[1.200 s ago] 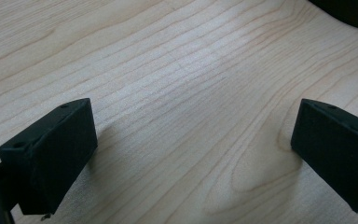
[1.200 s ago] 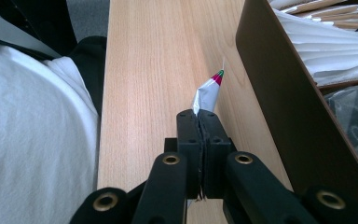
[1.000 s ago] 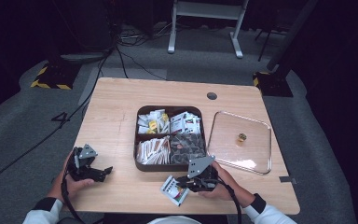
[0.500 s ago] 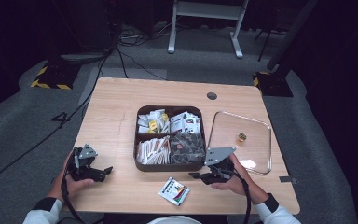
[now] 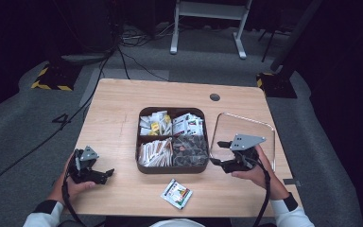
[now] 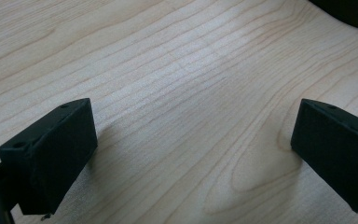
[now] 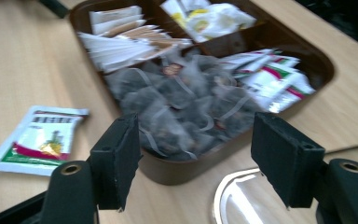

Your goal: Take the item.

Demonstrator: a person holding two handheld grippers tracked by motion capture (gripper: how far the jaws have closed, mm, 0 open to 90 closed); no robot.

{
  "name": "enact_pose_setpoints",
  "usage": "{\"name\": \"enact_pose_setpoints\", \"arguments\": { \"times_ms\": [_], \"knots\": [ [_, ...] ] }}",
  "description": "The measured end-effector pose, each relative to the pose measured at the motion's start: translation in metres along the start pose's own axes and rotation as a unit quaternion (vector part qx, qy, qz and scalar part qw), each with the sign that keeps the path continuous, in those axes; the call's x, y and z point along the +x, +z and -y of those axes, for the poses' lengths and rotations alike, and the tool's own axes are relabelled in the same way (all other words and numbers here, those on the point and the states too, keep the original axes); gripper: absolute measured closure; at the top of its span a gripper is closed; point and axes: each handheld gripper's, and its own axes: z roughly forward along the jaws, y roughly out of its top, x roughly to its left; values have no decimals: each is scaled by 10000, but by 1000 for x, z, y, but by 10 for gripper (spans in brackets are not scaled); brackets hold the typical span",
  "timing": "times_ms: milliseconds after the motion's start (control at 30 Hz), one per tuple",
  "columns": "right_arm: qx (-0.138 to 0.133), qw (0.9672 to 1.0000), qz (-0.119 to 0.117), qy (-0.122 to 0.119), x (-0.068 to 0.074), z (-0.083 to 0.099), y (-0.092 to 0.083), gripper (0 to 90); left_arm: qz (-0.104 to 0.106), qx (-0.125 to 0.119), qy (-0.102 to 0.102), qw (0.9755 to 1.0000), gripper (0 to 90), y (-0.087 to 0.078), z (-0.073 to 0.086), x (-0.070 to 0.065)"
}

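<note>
1 sachet point(image 5: 176, 193) lying loose on the table point(image 5: 118, 109), at 6 o'clock from the tray point(image 5: 172, 140). Right gripper point(image 5: 216, 152) having just let go, jaws opening empty, facing the tray again. Left gripper point(image 5: 108, 174) idling, gaping, empty.

We saw light wood tabletop point(image 5: 118, 113) with round cable hole point(image 5: 214, 97) near far edge. Grey carpet floor point(image 5: 23, 123) lay around it. Black cables point(image 5: 123, 56) ran across floor. White metal stand point(image 5: 208, 19) stood behind. Yellow-black striped blocks point(image 5: 52, 78) sat left. Room beyond was dark.
</note>
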Motion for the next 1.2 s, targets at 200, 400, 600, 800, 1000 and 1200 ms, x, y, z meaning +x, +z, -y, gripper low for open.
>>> {"name": "enact_pose_setpoints", "arguments": {
  "times_ms": [200, 400, 600, 800, 1000, 1200],
  "knots": [
    [-26, 9992, 383, 60, -26, 8, -13, 322, -9, -1, -12, 10000, 5, 0, 0, 0],
    [59, 9963, 787, 328, -55, 20, -19, 327, -13, 0, -12, 10000, 5, 0, 0, 0],
    [176, 9915, 1102, 665, -83, 36, -15, 333, -19, -2, -21, 10000, 4, 0, 0, 0],
    [474, 9866, 1197, 1004, -114, 52, -2, 343, -19, 2, -17, 10000, 5, 0, 0, 0],
    [663, 9810, 1156, 1408, -134, 74, 7, 380, -18, 1, -14, 10000, 5, 0, 0, 0],
    [910, 9782, 1090, 1514, -136, 90, 16, 411, -19, -2, -19, 10000, 5, 0, 0, 0]
  ]
}}
